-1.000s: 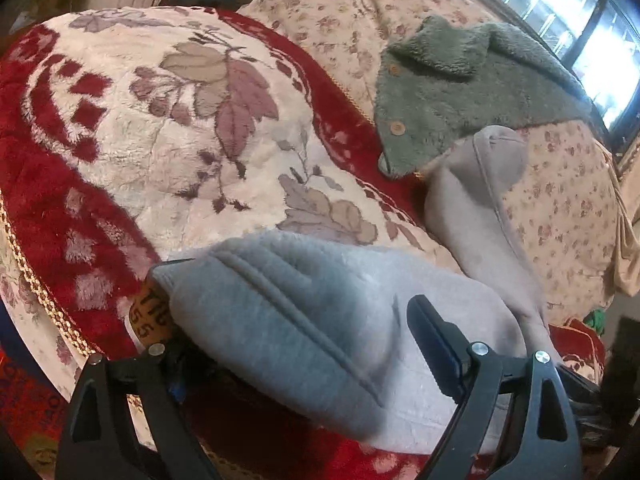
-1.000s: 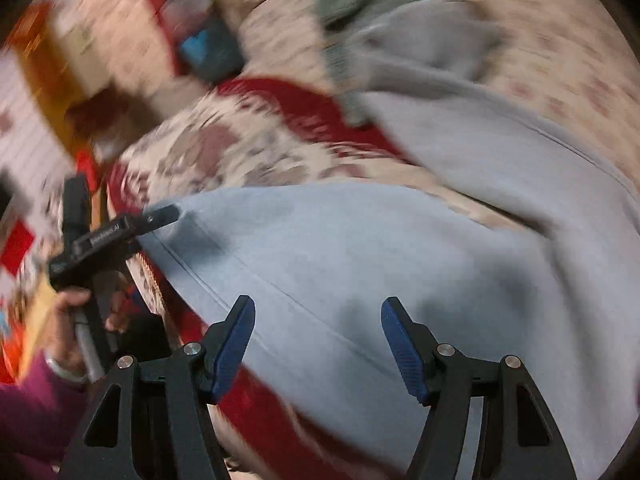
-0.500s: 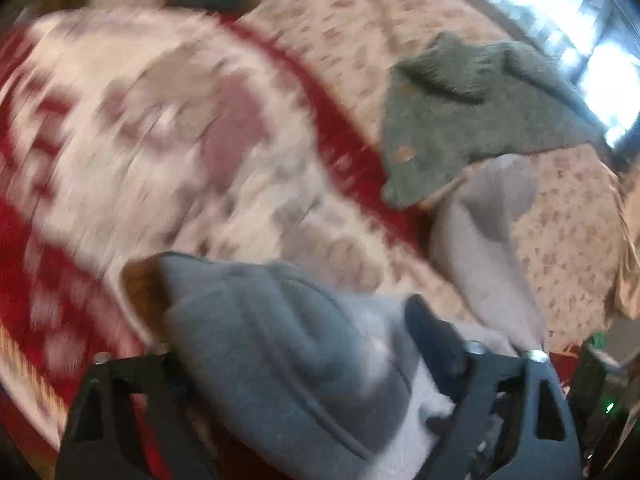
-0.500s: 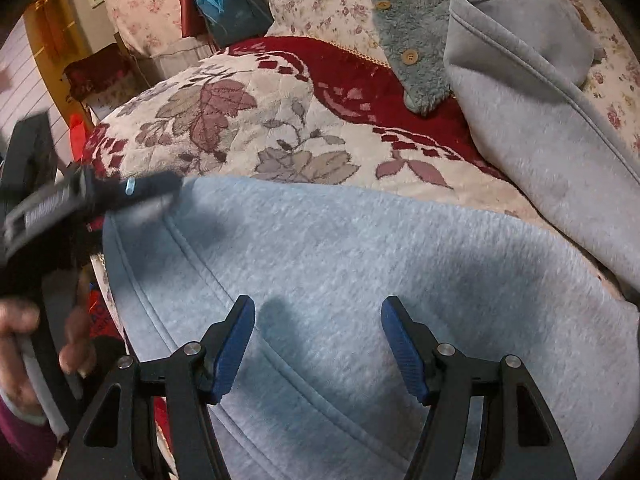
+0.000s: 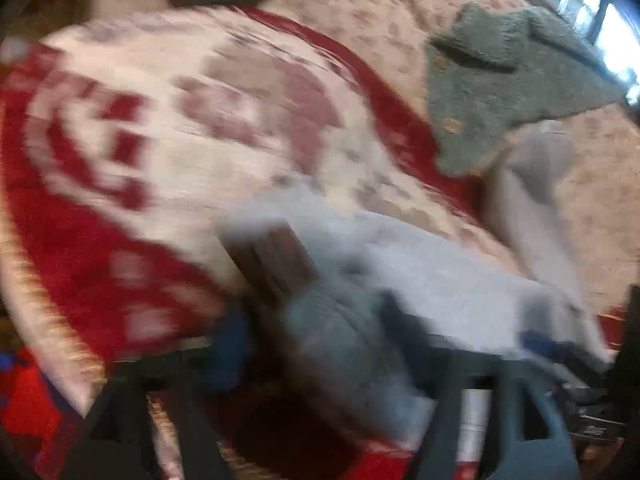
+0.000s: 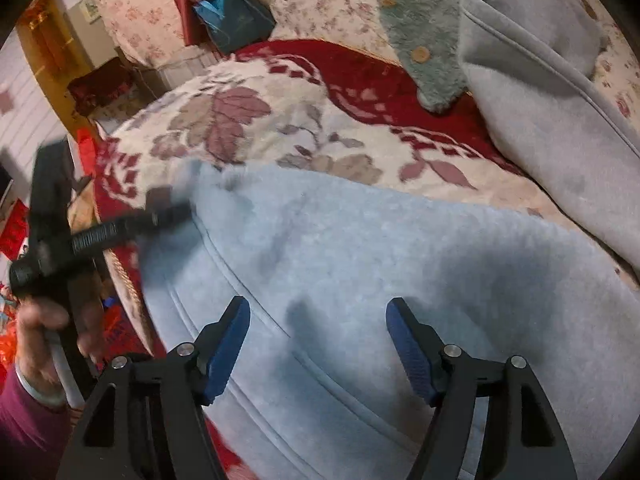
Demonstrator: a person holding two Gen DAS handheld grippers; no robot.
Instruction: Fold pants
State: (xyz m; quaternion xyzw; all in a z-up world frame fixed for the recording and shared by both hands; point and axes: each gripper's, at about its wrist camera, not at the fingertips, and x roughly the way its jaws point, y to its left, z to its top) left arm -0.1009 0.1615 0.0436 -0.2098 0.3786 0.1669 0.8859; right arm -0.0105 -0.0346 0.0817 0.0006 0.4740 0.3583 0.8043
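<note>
We see the grey pants [image 6: 360, 280] spread across the red and cream blanket [image 6: 280, 128], one leg running up toward the green cardigan [image 6: 424, 28] at the blanket's far edge. Our right claw [image 6: 318, 344] hangs wide apart over the pants, gripping nothing. Our left claw [image 6: 168, 210] pinches the pants' edge near the blanket's left side, though blur hides how firmly.

Right gripper [image 6: 318, 346]: black frame, silver screws, ribbed blue pads [image 6: 408, 354]. Lower left of the frame: bare hand [image 6: 44, 320], magenta sleeve [image 6: 28, 424].
</note>
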